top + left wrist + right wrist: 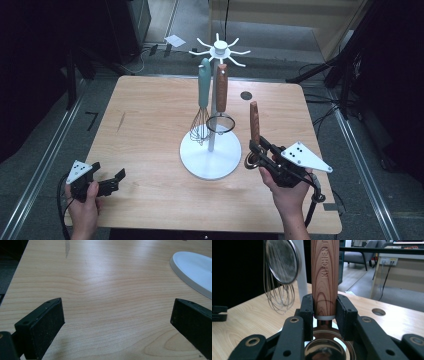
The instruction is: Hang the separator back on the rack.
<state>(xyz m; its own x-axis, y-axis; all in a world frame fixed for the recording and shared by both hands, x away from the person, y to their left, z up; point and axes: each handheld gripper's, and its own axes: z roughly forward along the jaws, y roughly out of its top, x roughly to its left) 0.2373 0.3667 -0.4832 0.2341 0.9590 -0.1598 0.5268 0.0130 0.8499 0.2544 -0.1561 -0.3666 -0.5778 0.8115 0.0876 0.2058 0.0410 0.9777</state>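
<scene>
Wooden-handled utensil [254, 125] is seen upright in the high view, clamped by the right gripper [256, 154] just right of the white rack base [210, 159], where a teal whisk [202, 95] and a small strainer [220, 107] hang. Left gripper [117, 317] view: jaws spread wide over bare table [100, 285], nothing held. Right gripper view: the handle's lower end is pinched between both pads [308, 312], shiny metal head [324, 347] below.
</scene>
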